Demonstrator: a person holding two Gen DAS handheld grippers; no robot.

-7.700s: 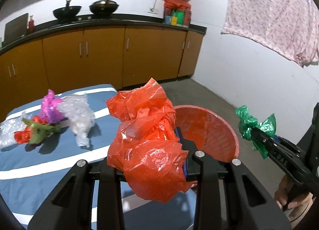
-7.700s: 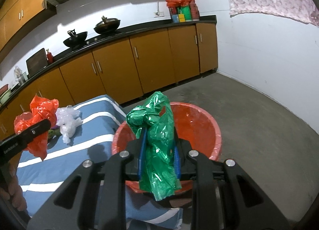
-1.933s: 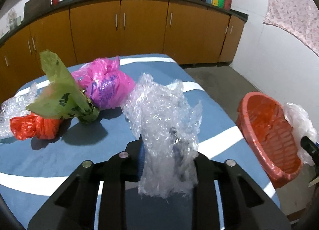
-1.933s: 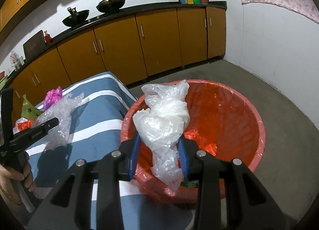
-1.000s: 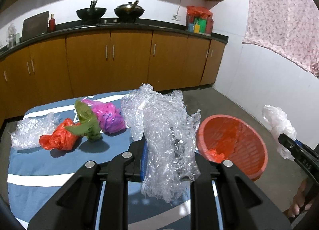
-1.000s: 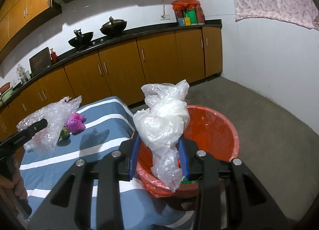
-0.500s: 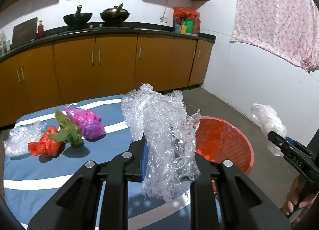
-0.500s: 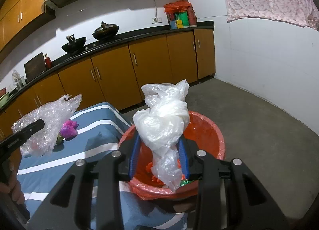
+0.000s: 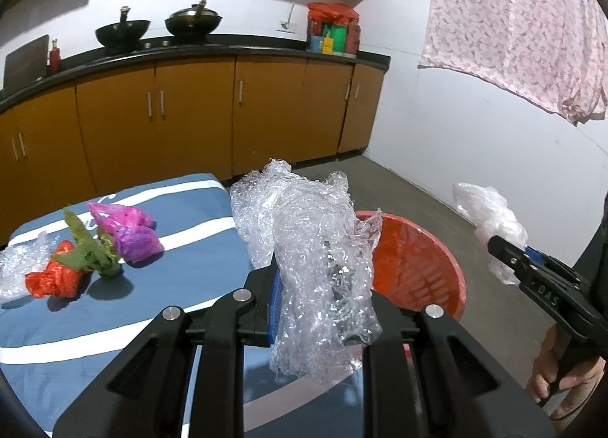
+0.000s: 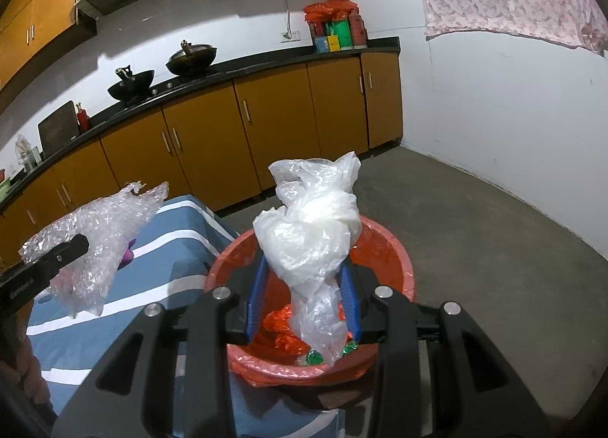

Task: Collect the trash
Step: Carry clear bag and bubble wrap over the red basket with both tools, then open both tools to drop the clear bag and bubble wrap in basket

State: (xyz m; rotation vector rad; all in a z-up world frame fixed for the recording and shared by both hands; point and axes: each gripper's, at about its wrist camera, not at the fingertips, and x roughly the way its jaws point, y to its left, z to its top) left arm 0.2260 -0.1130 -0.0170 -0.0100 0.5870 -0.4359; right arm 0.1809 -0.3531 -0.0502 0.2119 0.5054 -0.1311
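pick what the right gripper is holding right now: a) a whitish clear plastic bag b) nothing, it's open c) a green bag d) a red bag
a: in the right wrist view the right gripper is shut on a whitish clear plastic bag, held over the red basket, where red and green bags already lie.

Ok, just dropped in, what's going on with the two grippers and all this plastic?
Trash from the table is going into the red bin. The right gripper is shut on a white plastic bag and holds it over the bin, which already contains red and green scraps. The left gripper is shut on a wad of bubble wrap above the blue striped table. A pink bag, a green bag, a red bag and another clear piece lie on the table.
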